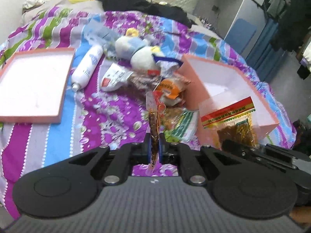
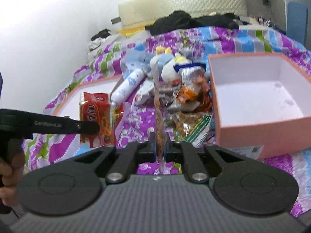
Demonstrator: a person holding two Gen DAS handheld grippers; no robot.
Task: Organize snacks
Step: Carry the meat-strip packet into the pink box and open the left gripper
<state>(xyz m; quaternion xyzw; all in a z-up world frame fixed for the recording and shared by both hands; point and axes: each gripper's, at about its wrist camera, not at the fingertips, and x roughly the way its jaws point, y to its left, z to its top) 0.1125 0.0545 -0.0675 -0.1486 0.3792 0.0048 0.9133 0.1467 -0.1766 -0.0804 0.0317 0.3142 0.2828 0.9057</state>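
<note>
Right now both grippers carry a packet each. The left gripper (image 1: 155, 147) has its jaws pinching a red noodle packet (image 2: 96, 120), seen edge-on at lower centre of the left view; the right gripper (image 2: 160, 145) has its jaws pinching a clear packet with a red-and-green header (image 1: 232, 122). The pink box (image 2: 258, 124) stands open at right on the bed (image 1: 108, 114), beside the snack pile (image 1: 171, 97). Best, I judge, to carry each packet over the rim and lay it flat before letting go.
</note>
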